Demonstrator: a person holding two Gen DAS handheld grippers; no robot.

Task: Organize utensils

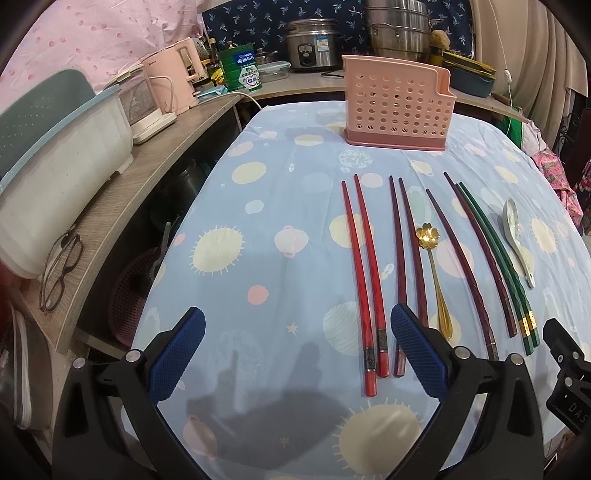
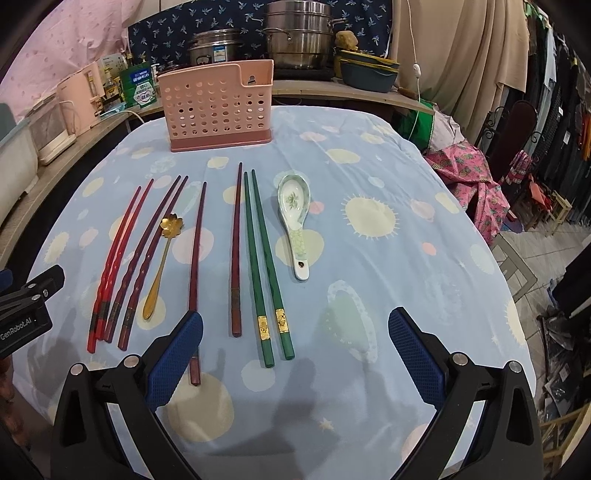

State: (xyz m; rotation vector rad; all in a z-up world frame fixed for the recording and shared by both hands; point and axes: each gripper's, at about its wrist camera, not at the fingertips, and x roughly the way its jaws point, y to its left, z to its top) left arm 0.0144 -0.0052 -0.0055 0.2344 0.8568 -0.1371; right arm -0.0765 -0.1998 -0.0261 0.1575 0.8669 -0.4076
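Observation:
A pink perforated utensil holder [image 1: 397, 107] [image 2: 219, 112] stands at the far side of the table. In front of it lie red chopsticks [image 1: 364, 273] [image 2: 118, 254], dark maroon chopsticks [image 1: 408, 254] [image 2: 149, 254], two more separate maroon chopsticks [image 1: 465, 266] [image 2: 236, 243], green chopsticks [image 1: 498, 258] [image 2: 264, 258], a gold flower spoon [image 1: 434, 273] [image 2: 162, 254] and a white ceramic spoon [image 1: 517, 236] [image 2: 295, 218]. My left gripper [image 1: 295, 325] is open and empty above the cloth, left of the red chopsticks. My right gripper [image 2: 295, 325] is open and empty near the green chopsticks' ends.
The table has a blue patterned cloth [image 1: 258, 229]. A wooden shelf [image 1: 122, 192] at the left holds a white dish rack [image 1: 55, 155], glasses [image 1: 61, 269] and a pink kettle [image 1: 177, 81]. Steel pots [image 2: 299, 35] stand behind. Clothes and chairs [image 2: 517, 155] are at the right.

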